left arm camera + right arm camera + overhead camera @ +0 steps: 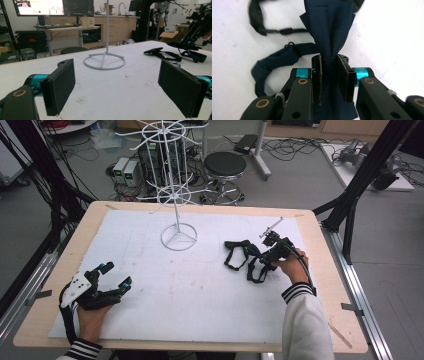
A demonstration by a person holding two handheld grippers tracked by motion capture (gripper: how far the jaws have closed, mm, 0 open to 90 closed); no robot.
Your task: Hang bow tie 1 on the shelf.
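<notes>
Left gripper (pixel 114 276) resting low at table's (pixel 60 285) near-left, jaws spread wide, nothing between. White wire stand (pixel 176 200) mid-table. Right gripper (pixel 329 72) pinching dark blue bow tie (pixel 329 25) by its middle, strap trailing on table, right of stand.

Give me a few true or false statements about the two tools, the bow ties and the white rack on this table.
1. The right tool is shut on a navy bow tie. True.
2. The left tool holds a bow tie. False: its jaws stand wide open with nothing between them.
3. The white rack lies on its side. False: it stands upright on its ring base.
4. A second, black bow tie lies on the white board. True.
5. The left tool rests near the rack's base. False: it sits at the board's near left corner, well apart from the rack.
</notes>
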